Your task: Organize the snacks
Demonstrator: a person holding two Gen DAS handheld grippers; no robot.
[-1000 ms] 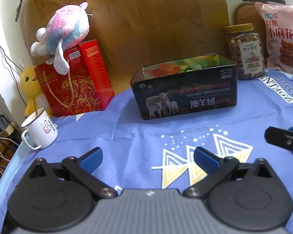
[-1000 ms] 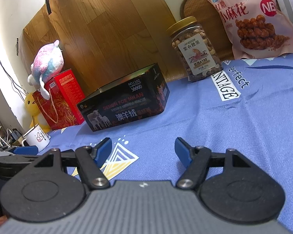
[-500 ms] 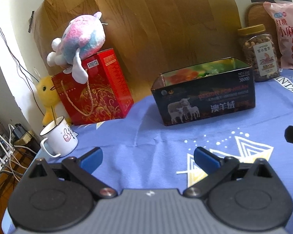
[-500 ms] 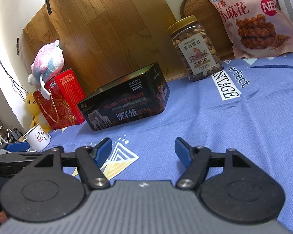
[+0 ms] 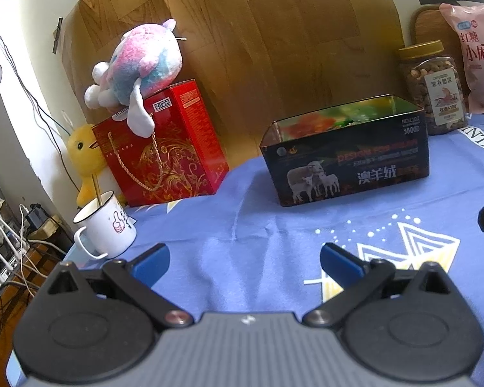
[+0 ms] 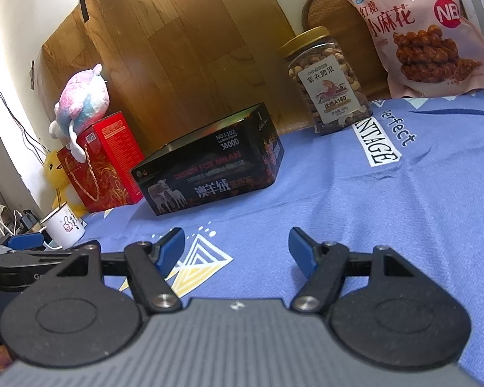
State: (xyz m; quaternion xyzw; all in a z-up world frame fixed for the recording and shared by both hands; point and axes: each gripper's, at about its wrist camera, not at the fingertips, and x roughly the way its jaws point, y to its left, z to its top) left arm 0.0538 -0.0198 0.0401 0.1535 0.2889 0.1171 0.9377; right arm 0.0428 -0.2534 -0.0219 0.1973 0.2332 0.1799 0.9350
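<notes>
An open black tin box [image 5: 345, 158] with sheep printed on it stands on the blue cloth; it also shows in the right wrist view [image 6: 209, 174]. A clear jar of nuts [image 6: 326, 80] with a gold lid and a pink snack bag [image 6: 422, 29] stand at the back right; the jar [image 5: 432, 87] and the bag [image 5: 480, 58] also show in the left wrist view. My left gripper [image 5: 242, 261] is open and empty, low over the cloth near its left edge. My right gripper [image 6: 237, 248] is open and empty, in front of the box.
A red gift box [image 5: 164, 142] with a plush toy [image 5: 138, 64] on top stands at the back left, beside a yellow duck toy [image 5: 84, 158]. A white mug [image 5: 106, 225] sits by the table's left edge. A wooden board [image 5: 258, 48] leans on the wall behind.
My left gripper has swung to the left, so the mug and red box now sit nearer the middle of its view. My right gripper has stayed in place.
</notes>
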